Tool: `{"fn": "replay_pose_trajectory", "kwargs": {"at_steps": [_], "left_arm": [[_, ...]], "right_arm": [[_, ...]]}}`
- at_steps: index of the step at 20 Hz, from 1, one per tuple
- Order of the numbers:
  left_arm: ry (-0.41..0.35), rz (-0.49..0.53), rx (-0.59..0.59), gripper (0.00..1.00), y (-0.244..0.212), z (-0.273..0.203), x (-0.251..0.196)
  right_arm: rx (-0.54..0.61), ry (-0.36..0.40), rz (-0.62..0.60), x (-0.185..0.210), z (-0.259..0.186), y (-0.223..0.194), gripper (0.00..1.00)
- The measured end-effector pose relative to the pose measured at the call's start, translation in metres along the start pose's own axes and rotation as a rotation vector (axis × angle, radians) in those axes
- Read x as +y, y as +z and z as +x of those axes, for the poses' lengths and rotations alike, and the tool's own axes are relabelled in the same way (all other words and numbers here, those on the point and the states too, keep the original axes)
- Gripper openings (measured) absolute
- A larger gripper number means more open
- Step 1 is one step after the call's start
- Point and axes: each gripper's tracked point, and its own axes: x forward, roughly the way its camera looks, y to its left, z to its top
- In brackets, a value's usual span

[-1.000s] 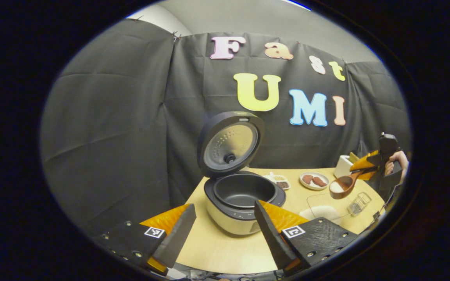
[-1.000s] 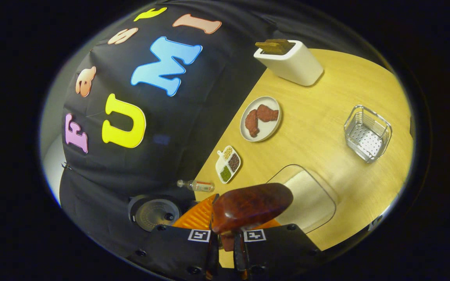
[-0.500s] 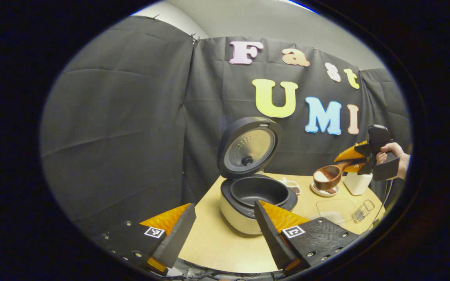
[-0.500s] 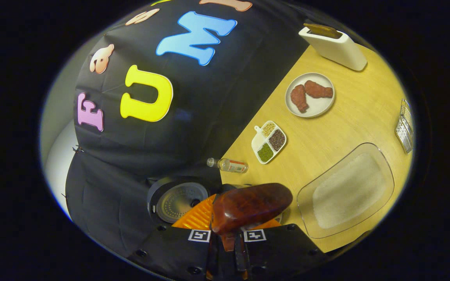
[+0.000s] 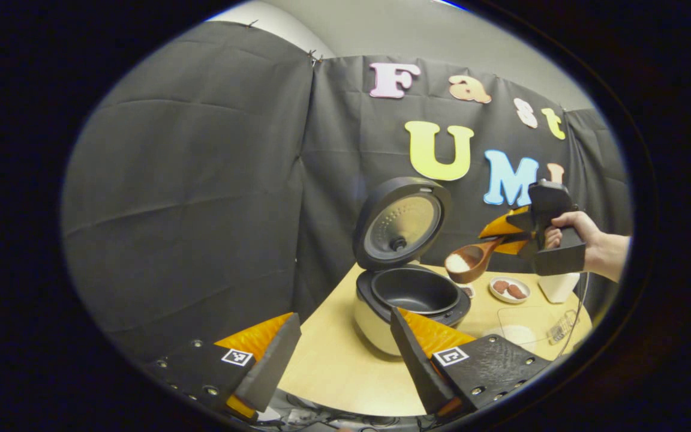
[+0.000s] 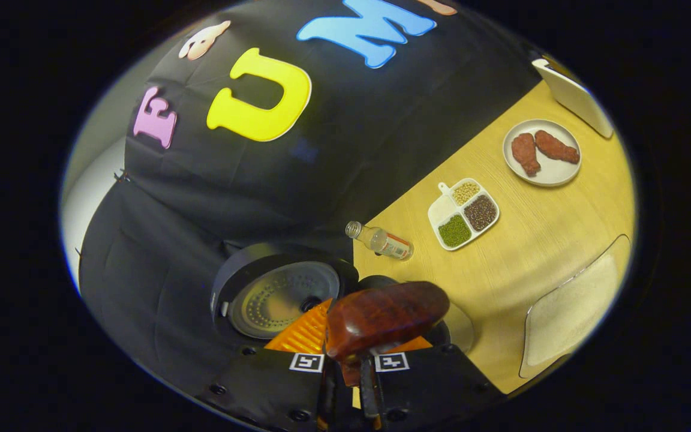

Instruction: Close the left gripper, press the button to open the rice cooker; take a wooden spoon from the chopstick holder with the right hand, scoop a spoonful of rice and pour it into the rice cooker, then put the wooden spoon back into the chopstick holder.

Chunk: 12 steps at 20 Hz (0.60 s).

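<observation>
Two grippers are at work, and we take the rice cooker (image 5: 408,300) as our landmark. It stands on the wooden surface (image 5: 333,366) with its lid (image 5: 400,222) swung up and the dark inner pot (image 5: 414,291) bare. We see our left gripper (image 5: 345,354) hang in front of the cooker, its fingers spread wide with nothing between them.

In the left gripper view, the right gripper (image 5: 516,231), held by a hand (image 5: 573,231), is above and to the right of the cooker. Its fingers are clamped on the handle of the wooden spoon (image 5: 468,264). The spoon's bowl carries a small heap of white rice (image 5: 457,262) and hovers just beside the cooker's right rim, above the surface.

In the right gripper view we see the spoon's underside (image 6: 384,315) over the cooker's edge. Beyond the cooker lie a small bottle (image 6: 381,240) on its side, then a divided dish of grains (image 6: 464,213), then a plate (image 6: 542,153) with two brown pieces. A clear tray of rice (image 6: 573,312) sits to the cooker's right, and the white chopstick holder (image 6: 573,96) stands farthest from the cooker.
</observation>
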Motion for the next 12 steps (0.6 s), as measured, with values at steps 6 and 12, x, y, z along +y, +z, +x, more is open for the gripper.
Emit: {"fn": "replay_pose_trajectory", "kwargs": {"at_steps": [6,12], "left_arm": [[0.020,-0.012,0.022,0.93,-0.011,0.004,0.012],[0.056,-0.007,0.036,0.93,-0.024,0.013,0.019]], "right_arm": [[-0.038,-0.038,-0.327,0.022,0.045,-0.022,0.17],[-0.079,-0.041,-0.701,0.042,0.073,-0.029,0.16]]}}
